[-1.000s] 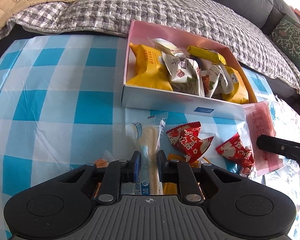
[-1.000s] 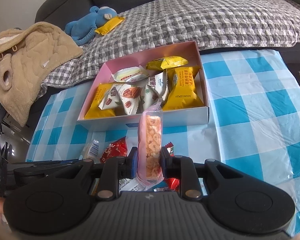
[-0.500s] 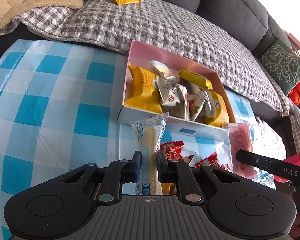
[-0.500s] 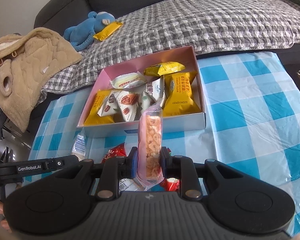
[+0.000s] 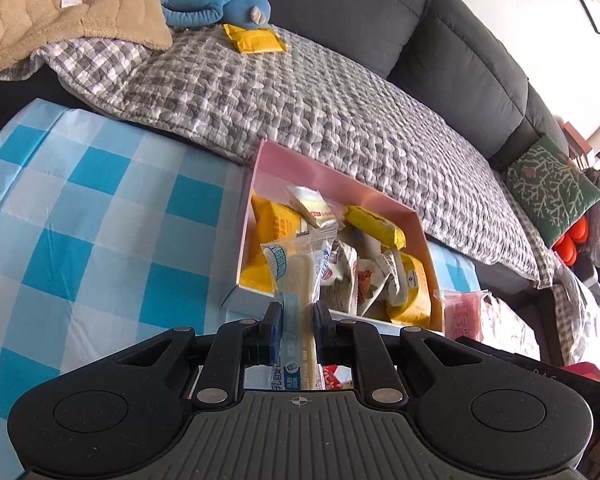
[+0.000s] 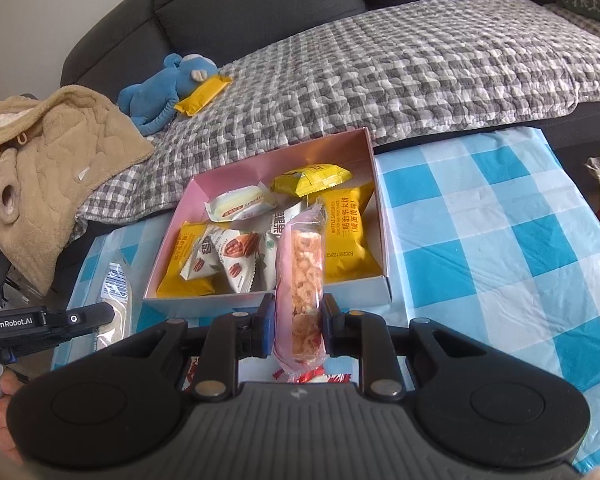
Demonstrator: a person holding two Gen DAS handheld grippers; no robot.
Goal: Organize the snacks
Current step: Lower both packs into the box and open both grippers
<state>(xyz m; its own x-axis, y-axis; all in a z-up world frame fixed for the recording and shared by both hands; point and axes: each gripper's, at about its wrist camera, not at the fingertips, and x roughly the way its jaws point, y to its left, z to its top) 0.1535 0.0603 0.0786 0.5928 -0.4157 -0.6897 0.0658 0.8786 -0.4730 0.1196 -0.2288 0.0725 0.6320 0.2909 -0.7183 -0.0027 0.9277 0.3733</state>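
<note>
My left gripper [image 5: 296, 322] is shut on a white bar in a clear and blue wrapper [image 5: 298, 276], lifted off the table in front of the pink box [image 5: 328, 176]. My right gripper [image 6: 298, 320] is shut on a pink packet of orange crisps [image 6: 304, 264], held upright just short of the box's near wall [image 6: 268, 300]. The box holds several yellow and white snack packets [image 6: 344, 236]. Red packets [image 6: 312, 378] lie on the table beneath the right gripper. In the right wrist view the left gripper [image 6: 100, 316] shows at the left edge with its bar [image 6: 116, 296].
The table has a blue checked cloth [image 5: 92, 248]. Behind it is a dark sofa under a grey checked quilt [image 6: 400, 68], with a blue plush toy [image 6: 168, 84], a yellow packet [image 6: 204, 94], a tan blanket [image 6: 60, 160] and a green cushion [image 5: 552, 188].
The left gripper has risen and tilted with the white bar, which now stands in front of the box; the red packets have dropped out of its view. The right gripper has barely moved.
</note>
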